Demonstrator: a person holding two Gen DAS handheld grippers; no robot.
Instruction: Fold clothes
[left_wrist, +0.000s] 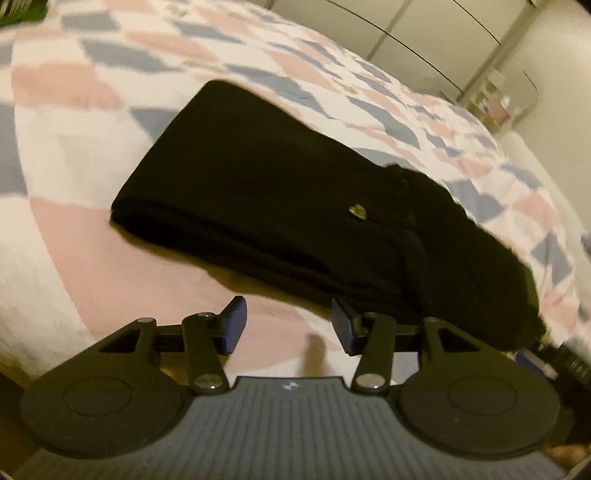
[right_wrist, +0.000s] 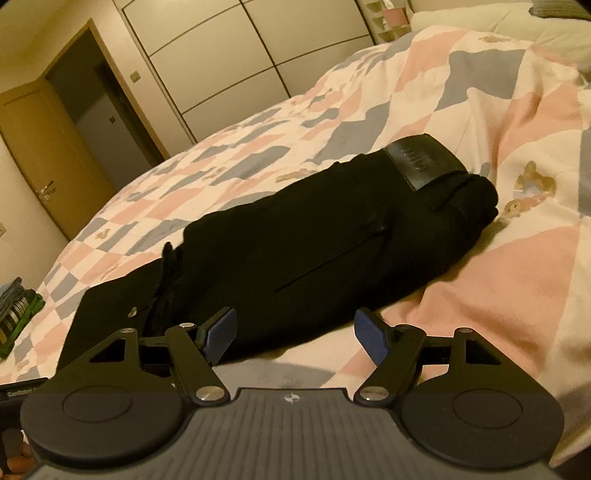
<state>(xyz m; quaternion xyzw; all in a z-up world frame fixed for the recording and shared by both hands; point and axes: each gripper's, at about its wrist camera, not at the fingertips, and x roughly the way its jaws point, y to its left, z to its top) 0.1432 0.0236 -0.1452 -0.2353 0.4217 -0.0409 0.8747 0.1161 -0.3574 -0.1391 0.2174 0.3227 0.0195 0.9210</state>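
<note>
Both the left tongs (left_wrist: 288, 325) and the right tongs (right_wrist: 295, 330) are wide open and hold nothing, near the folded black trousers (right_wrist: 314, 236) lying on the bed (right_wrist: 498, 280).

Both grippers were identical: left gripper (left_wrist: 288, 326) and right gripper (right_wrist: 295, 334) had black linkage arms, blue ribbed fingertip pads (right_wrist: 371, 334), silver pivot screws. Grey ribbed housing carried a small white logo; round black discs flanked it.
</note>
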